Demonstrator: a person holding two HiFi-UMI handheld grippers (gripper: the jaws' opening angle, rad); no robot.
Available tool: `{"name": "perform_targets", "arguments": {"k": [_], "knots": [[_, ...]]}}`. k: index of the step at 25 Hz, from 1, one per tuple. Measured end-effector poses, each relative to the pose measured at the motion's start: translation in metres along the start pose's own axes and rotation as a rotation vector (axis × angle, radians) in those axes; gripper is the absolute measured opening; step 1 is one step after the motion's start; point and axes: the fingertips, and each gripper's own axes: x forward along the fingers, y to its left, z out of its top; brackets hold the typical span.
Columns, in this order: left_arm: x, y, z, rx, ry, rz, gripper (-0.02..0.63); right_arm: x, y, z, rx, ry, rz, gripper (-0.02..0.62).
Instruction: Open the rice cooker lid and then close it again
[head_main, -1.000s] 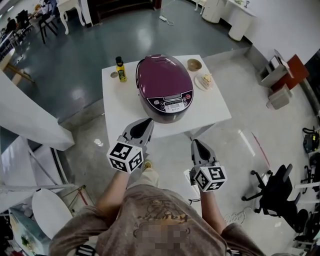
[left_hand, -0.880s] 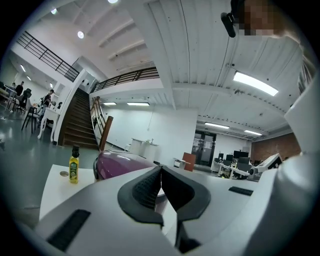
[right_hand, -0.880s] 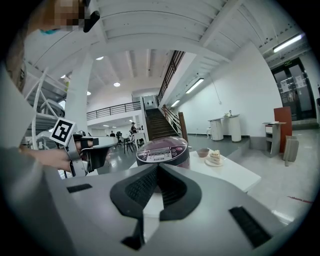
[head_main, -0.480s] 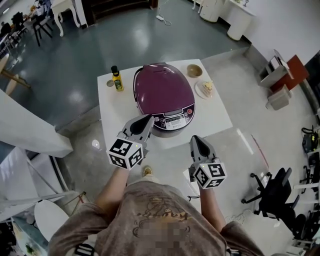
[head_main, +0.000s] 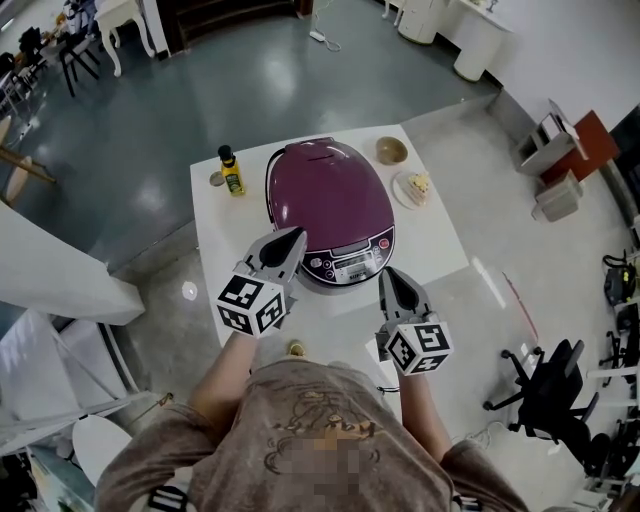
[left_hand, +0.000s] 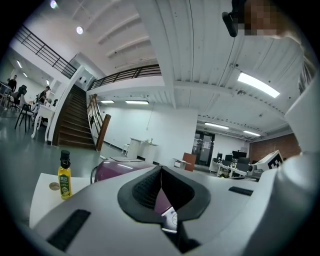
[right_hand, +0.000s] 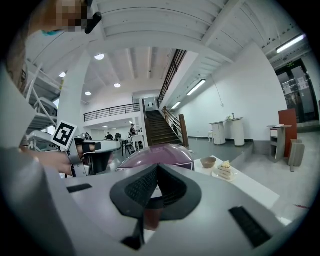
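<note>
Two pairs of jaws are sitting clenched and empty: I am holding the left gripper (head_main: 293, 234) and right gripper (head_main: 385, 273) just before the rice cooker (head_main: 342, 264), which is standing mid-way across the surface (head_main: 436, 236). I am expecting a stiff, glossy, slippery hinged lid (head_main: 322, 195), best taken at its front edge.
</note>
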Motion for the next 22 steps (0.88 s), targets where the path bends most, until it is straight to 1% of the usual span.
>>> {"name": "perform_targets", "arguments": {"k": [3, 7, 13, 17, 22], "knots": [[0.005, 0.003, 0.002, -0.003, 0.0, 0.003, 0.021, 0.005, -0.003, 0.004, -0.007, 0.005, 0.008, 0.002], [0.009, 0.006, 0.005, -0.006, 0.0, 0.027, 0.021, 0.011, -0.006, 0.009, -0.012, 0.014, 0.029, 0.002], [0.01, 0.014, 0.01, -0.006, -0.002, 0.074, 0.021, 0.028, -0.005, 0.017, -0.028, 0.029, 0.091, 0.002], [0.009, 0.01, 0.012, -0.003, -0.01, 0.105, 0.021, 0.032, -0.006, 0.022, -0.045, 0.032, 0.136, 0.002], [0.004, 0.015, 0.011, -0.007, -0.006, 0.13, 0.021, 0.046, 0.002, 0.023, -0.067, 0.043, 0.168, 0.002]]}}
